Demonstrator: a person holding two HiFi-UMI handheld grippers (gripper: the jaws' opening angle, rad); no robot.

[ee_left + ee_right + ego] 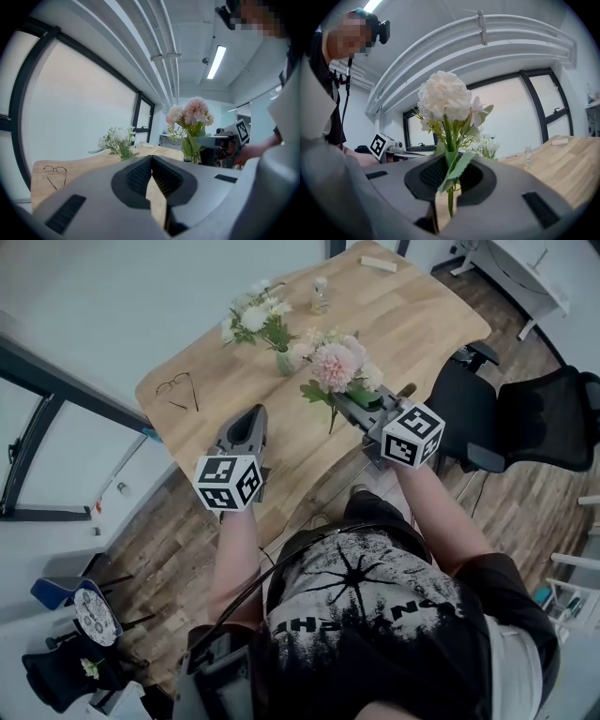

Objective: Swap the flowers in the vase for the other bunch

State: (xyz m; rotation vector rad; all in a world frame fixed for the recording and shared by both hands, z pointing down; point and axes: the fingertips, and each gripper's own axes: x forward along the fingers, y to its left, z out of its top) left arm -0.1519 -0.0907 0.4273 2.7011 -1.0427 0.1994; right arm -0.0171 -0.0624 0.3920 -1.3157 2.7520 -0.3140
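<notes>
Two bunches of artificial flowers, one light wooden worktop. First item: the bunch of small white blossoms with green leaves stands in a small green glass vase toward the far long edge, left of the middle. Second item: the bunch of pink and cream pompom blooms on green stems is off the wood, close beside the vase on its right. The right gripper has its grey tongs clamped on the stems. The left gripper is over the near edge at the left end, tongs pressed together with nothing between them. Also present: thin wire-rimmed eyeglasses by the far left corner, a small clear bottle near the far edge, and a black office chair past the right end.
</notes>
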